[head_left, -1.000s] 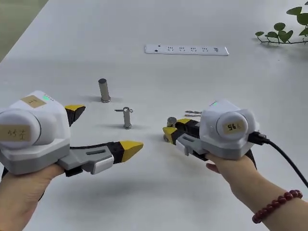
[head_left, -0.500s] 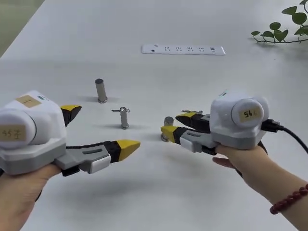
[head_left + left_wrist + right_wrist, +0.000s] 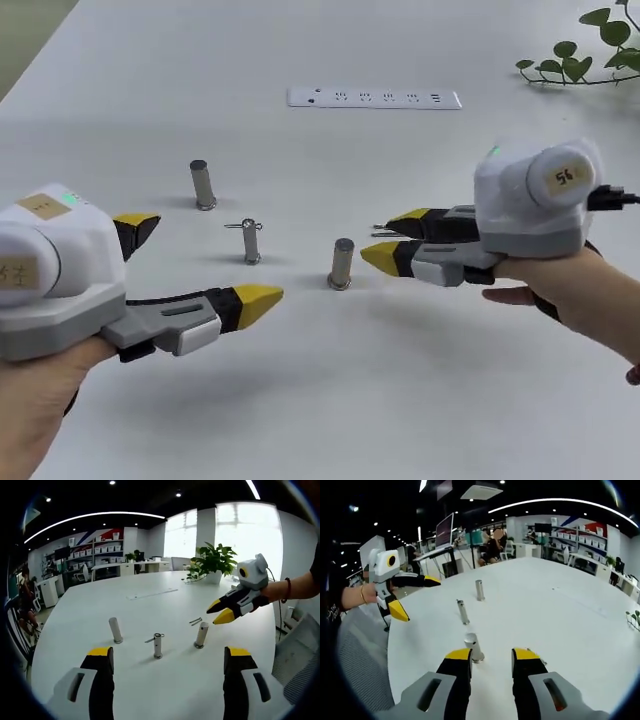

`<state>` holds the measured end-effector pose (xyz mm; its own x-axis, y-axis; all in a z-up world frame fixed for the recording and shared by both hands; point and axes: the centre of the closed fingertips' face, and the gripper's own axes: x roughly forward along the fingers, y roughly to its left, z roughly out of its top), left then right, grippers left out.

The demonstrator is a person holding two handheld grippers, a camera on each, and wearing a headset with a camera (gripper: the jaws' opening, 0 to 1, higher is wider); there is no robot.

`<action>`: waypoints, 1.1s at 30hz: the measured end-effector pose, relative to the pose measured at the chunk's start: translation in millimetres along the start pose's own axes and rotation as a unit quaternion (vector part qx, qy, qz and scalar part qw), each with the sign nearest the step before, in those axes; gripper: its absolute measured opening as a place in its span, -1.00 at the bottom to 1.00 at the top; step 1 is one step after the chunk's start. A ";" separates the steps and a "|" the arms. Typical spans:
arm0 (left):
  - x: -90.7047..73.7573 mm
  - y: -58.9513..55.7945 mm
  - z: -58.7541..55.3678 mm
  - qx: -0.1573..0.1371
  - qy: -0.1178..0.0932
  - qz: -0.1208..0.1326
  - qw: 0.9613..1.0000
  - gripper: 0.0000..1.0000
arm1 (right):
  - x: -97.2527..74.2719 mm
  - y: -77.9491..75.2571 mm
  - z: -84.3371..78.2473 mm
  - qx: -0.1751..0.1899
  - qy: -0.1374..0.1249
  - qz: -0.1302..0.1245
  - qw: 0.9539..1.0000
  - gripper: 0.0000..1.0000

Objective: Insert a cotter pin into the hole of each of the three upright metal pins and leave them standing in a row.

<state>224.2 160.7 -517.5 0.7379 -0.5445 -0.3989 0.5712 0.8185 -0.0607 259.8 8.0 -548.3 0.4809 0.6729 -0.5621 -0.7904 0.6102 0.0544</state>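
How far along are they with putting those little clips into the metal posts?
One of three looks done: the middle pin has a cotter pin through its top. Nothing is in hand: left gripper and right gripper are open and empty, the right one near the loose cotter pins. Left: the far pin and the near pin, both upright and bare.

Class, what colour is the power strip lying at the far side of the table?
White. The power strip shows best in the head view.
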 end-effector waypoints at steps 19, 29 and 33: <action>3.7 -2.3 -4.9 0.008 0.007 -0.010 1.000 0.71 | 21.4 -49.5 -16.7 0.026 0.069 0.000 0.997 -0.60; 3.4 0.6 -7.2 0.009 0.008 -0.008 1.000 0.64 | 29.8 -59.8 -32.5 0.013 0.115 0.006 0.993 -0.69; 3.4 1.5 -7.0 0.009 0.007 -0.008 1.000 0.62 | 30.3 -61.9 -36.3 -0.001 0.132 0.009 0.991 -0.73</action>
<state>225.1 161.4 -525.4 0.7236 -0.5545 -0.4109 0.5892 0.8064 -0.0507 309.5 -24.5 -598.7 0.3506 0.5507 -0.7575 -0.7985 0.5984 0.0655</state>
